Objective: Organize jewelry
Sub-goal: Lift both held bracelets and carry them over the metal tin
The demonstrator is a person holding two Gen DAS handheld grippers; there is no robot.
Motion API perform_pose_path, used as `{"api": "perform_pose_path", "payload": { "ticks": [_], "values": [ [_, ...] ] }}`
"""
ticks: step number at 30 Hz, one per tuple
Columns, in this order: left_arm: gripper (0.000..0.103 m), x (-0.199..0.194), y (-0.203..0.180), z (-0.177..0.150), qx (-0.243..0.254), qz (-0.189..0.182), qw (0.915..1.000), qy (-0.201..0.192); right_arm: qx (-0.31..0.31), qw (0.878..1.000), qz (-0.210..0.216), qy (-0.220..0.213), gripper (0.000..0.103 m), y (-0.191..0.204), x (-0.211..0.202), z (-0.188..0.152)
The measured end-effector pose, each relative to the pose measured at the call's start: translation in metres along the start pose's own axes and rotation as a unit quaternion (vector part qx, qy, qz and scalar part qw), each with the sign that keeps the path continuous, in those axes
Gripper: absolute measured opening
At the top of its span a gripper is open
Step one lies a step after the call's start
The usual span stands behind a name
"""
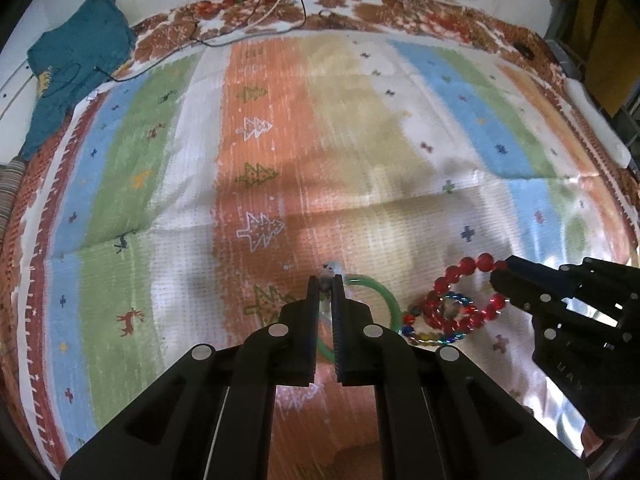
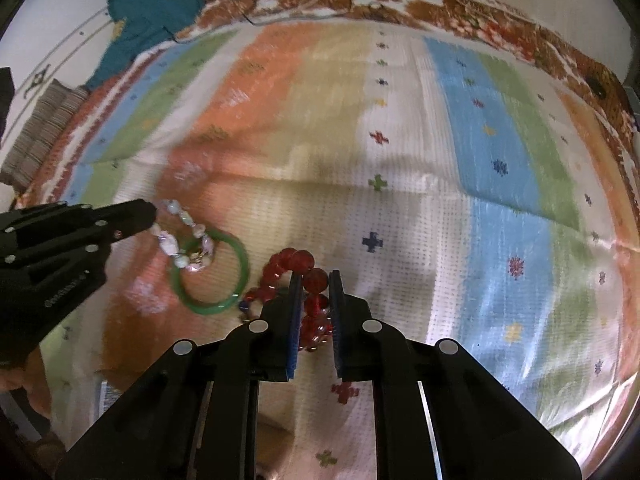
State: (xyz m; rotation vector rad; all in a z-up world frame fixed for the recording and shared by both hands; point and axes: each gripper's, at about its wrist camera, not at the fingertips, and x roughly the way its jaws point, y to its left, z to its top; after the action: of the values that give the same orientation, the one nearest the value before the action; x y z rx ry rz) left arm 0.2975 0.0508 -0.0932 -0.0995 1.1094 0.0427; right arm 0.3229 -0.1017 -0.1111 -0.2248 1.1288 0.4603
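Note:
My left gripper (image 1: 326, 280) is shut on a pale pink-and-white bead bracelet (image 1: 330, 269), which hangs from its tips over the striped mat (image 1: 360, 140). In the right wrist view the same bracelet (image 2: 173, 243) dangles from the left gripper (image 2: 154, 214), with its lower end over a green bangle (image 2: 242, 264). My right gripper (image 2: 316, 276) is shut on a red bead bracelet (image 2: 294, 260). The left wrist view shows that red bracelet (image 1: 452, 276) raised at one end by the right gripper (image 1: 498, 274). The green bangle (image 1: 390, 300) lies flat, and a multicolour bead bracelet (image 1: 428, 338) lies beside it.
A teal garment (image 1: 76, 60) lies at the mat's far left corner. Black and white cables (image 1: 272, 8) trail across the far edge. A white roll (image 1: 596, 120) lies along the right edge. A striped cushion (image 2: 40, 128) sits off the mat's left side.

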Motion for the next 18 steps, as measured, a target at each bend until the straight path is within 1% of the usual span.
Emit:
{"api": "perform_pose_path", "payload": {
  "ticks": [3,6,10,18],
  "values": [
    [0.005,-0.015,-0.001,-0.002,-0.006,-0.002,0.9999,-0.012,0.000,1.000,0.003,-0.011,0.014,0.004,-0.007,0.000],
    [0.005,-0.026,-0.004,-0.004,-0.004,0.003,0.9998,-0.020,0.005,1.000,0.002,-0.018,0.014,0.004,-0.013,-0.003],
    [0.005,-0.040,-0.006,-0.006,-0.002,0.000,0.9995,-0.031,0.011,0.999,-0.001,-0.032,0.014,0.000,-0.024,-0.005],
    [0.005,-0.059,-0.007,-0.020,-0.009,-0.008,0.9991,-0.041,0.019,0.998,0.001,-0.052,0.014,0.000,-0.045,-0.013]
  ]
}}
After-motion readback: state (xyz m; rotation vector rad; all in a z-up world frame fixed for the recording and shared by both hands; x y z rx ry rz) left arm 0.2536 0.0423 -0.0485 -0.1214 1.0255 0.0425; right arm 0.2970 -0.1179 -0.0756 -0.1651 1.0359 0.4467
